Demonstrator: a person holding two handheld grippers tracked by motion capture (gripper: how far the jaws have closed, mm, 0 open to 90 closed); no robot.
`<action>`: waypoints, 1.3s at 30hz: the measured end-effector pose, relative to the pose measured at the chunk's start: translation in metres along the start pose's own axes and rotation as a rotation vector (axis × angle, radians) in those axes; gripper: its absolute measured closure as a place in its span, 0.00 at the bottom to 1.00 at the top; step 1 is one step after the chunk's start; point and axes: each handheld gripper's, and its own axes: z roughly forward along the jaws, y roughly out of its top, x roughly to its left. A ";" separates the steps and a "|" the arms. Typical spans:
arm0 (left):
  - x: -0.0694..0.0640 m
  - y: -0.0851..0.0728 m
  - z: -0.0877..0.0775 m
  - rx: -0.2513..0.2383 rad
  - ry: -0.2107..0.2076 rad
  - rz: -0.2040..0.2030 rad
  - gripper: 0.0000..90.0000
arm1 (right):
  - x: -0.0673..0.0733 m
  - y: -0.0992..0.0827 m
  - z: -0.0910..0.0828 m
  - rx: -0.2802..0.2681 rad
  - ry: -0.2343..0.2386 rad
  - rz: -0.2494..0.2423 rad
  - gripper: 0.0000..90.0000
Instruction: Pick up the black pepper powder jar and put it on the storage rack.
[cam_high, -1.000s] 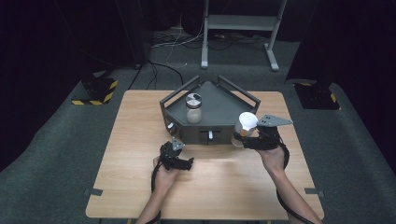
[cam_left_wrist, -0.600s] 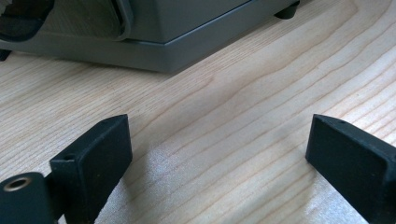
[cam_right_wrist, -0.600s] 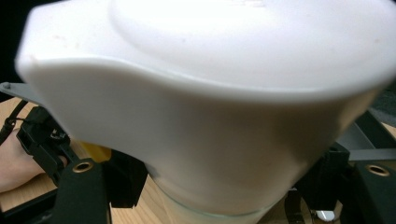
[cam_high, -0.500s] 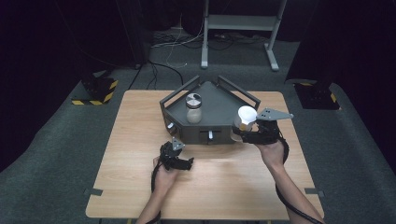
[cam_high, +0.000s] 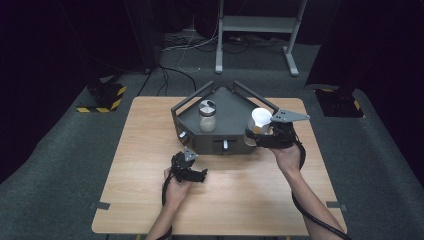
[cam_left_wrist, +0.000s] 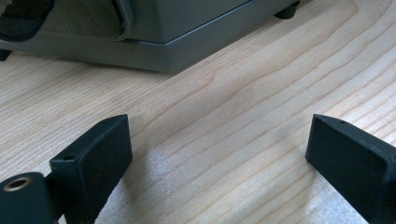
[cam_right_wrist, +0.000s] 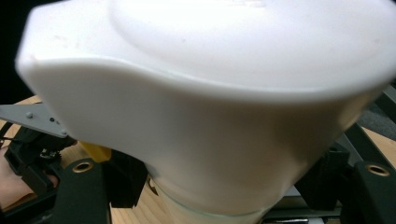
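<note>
No text, label, brand or number can be read anywhere — nothing legible on any surface.

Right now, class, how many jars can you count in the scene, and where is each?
2. One jar stands on the grey tray. The other, the white-lidded jar, is clamped in the right hand-held gripper at the tray's right edge. More may be hidden.

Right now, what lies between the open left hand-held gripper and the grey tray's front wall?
Only bare wooden table. The left gripper view shows it between the left hand-held gripper and the grey tray.
</note>
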 end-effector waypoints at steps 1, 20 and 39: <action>0.000 0.000 0.000 0.000 0.000 0.000 0.08 | 0.000 0.001 0.001 0.002 -0.002 -0.002 0.34; 0.000 0.000 0.000 0.000 0.000 0.000 0.08 | -0.002 0.019 0.022 0.020 -0.032 0.001 0.34; 0.000 0.000 0.000 0.000 0.000 0.000 0.08 | -0.007 0.029 0.041 0.034 -0.082 0.024 0.34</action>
